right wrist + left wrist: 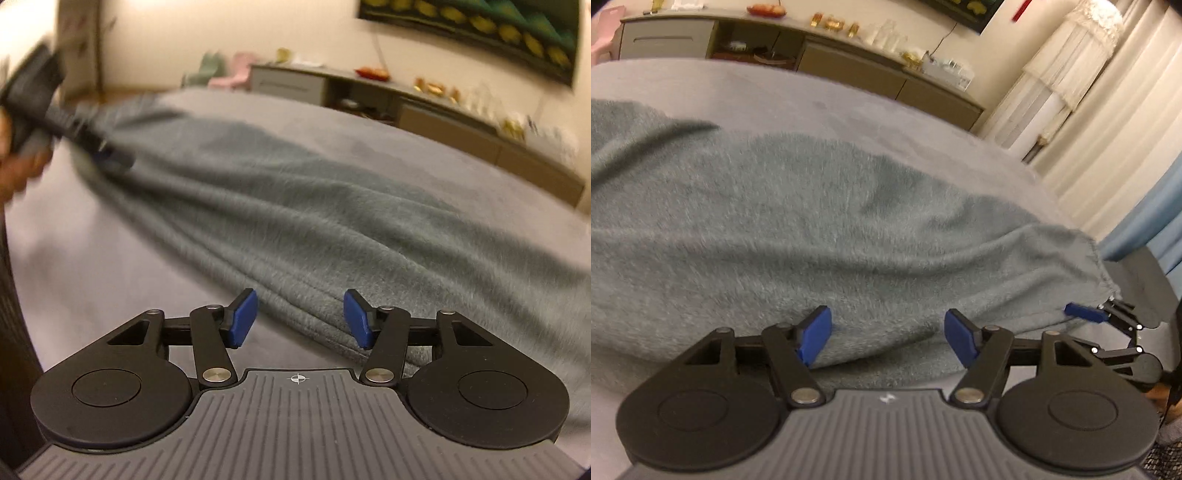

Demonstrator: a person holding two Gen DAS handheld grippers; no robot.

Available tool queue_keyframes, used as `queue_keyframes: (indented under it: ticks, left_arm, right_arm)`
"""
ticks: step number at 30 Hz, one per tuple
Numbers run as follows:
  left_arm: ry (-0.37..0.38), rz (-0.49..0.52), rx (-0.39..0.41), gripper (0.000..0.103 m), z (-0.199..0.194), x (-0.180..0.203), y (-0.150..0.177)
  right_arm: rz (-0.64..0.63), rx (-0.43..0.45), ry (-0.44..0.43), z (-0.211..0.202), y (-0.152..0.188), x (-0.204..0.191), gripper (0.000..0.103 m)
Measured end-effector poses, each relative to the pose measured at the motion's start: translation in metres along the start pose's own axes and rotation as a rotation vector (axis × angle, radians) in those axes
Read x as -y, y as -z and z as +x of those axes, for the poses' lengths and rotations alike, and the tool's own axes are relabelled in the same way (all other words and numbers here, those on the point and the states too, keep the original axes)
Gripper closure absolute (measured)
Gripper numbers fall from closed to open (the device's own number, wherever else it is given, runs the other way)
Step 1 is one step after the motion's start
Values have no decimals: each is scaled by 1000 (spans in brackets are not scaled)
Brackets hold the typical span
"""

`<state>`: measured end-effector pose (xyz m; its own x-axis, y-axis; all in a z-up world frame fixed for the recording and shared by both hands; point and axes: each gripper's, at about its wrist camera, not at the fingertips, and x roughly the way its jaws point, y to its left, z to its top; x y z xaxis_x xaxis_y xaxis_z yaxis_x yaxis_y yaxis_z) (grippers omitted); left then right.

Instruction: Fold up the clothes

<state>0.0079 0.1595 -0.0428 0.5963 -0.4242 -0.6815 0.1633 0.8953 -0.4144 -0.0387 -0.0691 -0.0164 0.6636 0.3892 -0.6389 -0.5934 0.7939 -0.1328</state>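
Note:
A fuzzy grey-green garment (pixel 798 229) lies spread and creased over a grey padded surface (pixel 746 92). In the left wrist view my left gripper (pixel 888 338) stands open just above the garment's near edge; its blue pads (pixel 816 339) press on nothing. At the garment's right corner my right gripper (pixel 1089 314) shows one blue pad. In the right wrist view my right gripper (pixel 300 319) is open, with the garment's (pixel 332 221) folded hem running between its pads, which do not press on it. The blurred left gripper (pixel 110 155) and a hand (pixel 14 170) are at the garment's far left end.
A long low sideboard (pixel 849 70) with golden items and an orange dish stands behind the surface. Cream curtains (pixel 1108 122) and a blue one (pixel 1156 221) hang at the right. A dark painting (pixel 480 29) hangs on the wall, with pink and green chairs (pixel 236 72) beyond.

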Motion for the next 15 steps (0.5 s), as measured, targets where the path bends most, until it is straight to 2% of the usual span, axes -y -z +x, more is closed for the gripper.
queue_keyframes:
  ticks: [1, 5, 7, 9, 12, 15]
  left_arm:
    - [-2, 0, -6, 33, 2, 2, 0]
    - [91, -50, 19, 34, -8, 1, -4]
    - [138, -77, 49, 34, -15, 2, -8]
    - [168, -100, 68, 31, -20, 2, -19]
    - [115, -119, 26, 31, -3, 6, -48]
    - [37, -94, -41, 31, 36, 7, -78]
  right_arm:
    - [-41, -4, 18, 3, 3, -6, 48]
    - [-97, 55, 15, -3, -8, -16, 48]
    - [-82, 94, -17, -3, -15, -14, 48]
    - [-116, 79, -13, 5, -24, -13, 48]
    - [-210, 3, -19, 25, -32, -10, 54]
    - [-253, -55, -87, 43, -33, -9, 57]
